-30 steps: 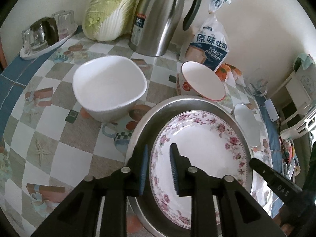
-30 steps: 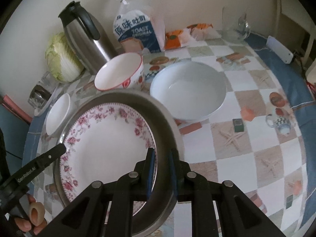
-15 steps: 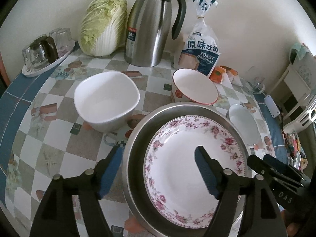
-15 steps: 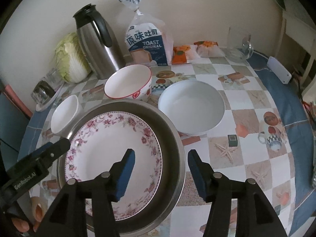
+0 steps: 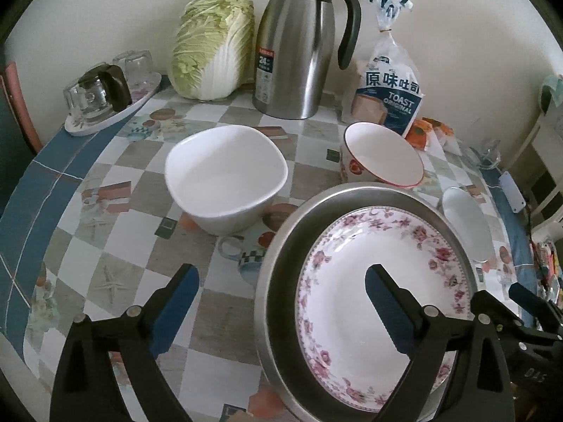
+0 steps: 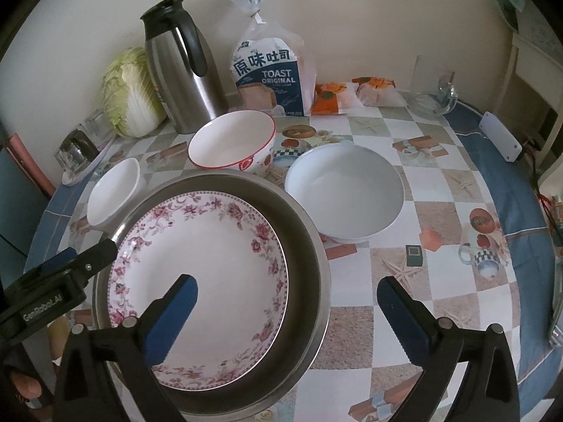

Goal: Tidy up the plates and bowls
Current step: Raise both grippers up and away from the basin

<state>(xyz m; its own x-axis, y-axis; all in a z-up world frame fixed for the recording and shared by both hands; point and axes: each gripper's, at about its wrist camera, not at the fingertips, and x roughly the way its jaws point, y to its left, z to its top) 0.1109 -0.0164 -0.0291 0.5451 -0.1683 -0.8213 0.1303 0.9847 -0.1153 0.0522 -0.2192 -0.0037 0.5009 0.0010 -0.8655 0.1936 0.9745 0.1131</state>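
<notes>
A floral-rimmed plate (image 5: 373,281) (image 6: 200,267) lies inside a steel pan (image 5: 281,281) (image 6: 309,253) on the table. My left gripper (image 5: 281,288) is open and empty, its fingers straddling the pan's left rim. My right gripper (image 6: 286,299) is open and empty, straddling the pan's right rim. Around the pan stand a large white bowl (image 5: 225,183) (image 6: 343,193), a red-rimmed bowl (image 5: 381,156) (image 6: 230,144) and a small white bowl (image 5: 466,223) (image 6: 112,191).
At the back by the wall stand a steel thermos jug (image 5: 295,45), a cabbage (image 5: 211,49), a toast bag (image 5: 387,84), a tray of glasses (image 5: 105,98) and orange packets (image 6: 337,96). The checked tablecloth (image 6: 457,183) ends at a blue border.
Both grippers were shut on the pan's rim one second ago. Both have opened wide, let go and pulled back a little. The pan with the plate now rests on the table.
</notes>
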